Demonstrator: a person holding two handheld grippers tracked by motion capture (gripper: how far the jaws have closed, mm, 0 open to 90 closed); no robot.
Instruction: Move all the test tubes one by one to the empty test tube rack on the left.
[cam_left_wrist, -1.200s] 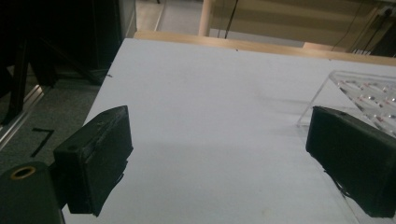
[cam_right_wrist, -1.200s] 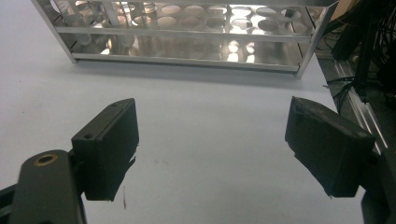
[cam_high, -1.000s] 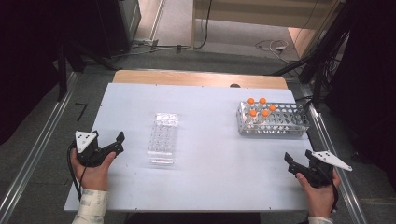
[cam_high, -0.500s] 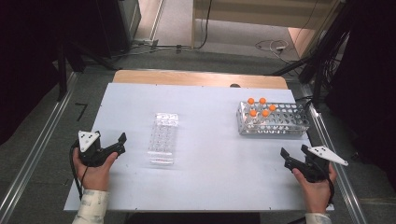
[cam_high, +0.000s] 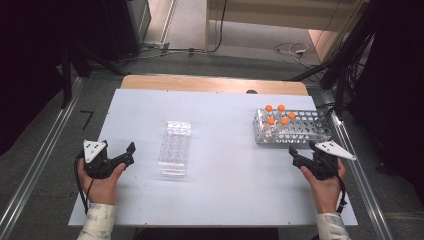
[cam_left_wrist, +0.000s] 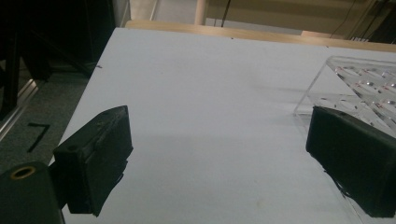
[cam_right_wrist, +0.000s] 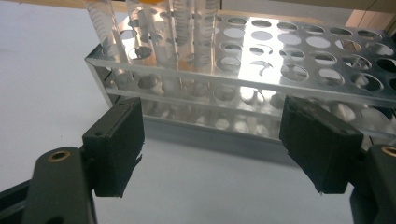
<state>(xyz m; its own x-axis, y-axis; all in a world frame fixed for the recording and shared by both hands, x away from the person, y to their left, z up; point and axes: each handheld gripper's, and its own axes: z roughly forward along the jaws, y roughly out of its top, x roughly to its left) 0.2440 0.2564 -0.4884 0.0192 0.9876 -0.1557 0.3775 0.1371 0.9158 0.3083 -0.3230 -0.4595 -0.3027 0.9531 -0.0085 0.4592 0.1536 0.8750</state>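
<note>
A clear plastic rack (cam_high: 175, 148) lies in the middle of the white table (cam_high: 220, 200); its corner (cam_left_wrist: 359, 84) shows in the left gripper view. A metal tube rack (cam_high: 292, 126) at the right holds several orange-capped tubes (cam_high: 278, 115) at its left end. My left gripper (cam_high: 129, 154) rests open on the table left of the clear rack, with only bare table between its jaws (cam_left_wrist: 219, 135). My right gripper (cam_high: 295, 157) sits just in front of the metal rack (cam_right_wrist: 243, 88), open. Its jaws have just been closing a little, with nothing between them (cam_right_wrist: 212, 121).
A wooden strip (cam_high: 215, 84) runs along the table's far edge. Metal rails (cam_high: 360, 175) flank the table on both sides. Cables and dark equipment stand on the floor beyond.
My right hand has moved forward from the table's near right corner up to the front of the metal rack. The left hand has stayed put.
</note>
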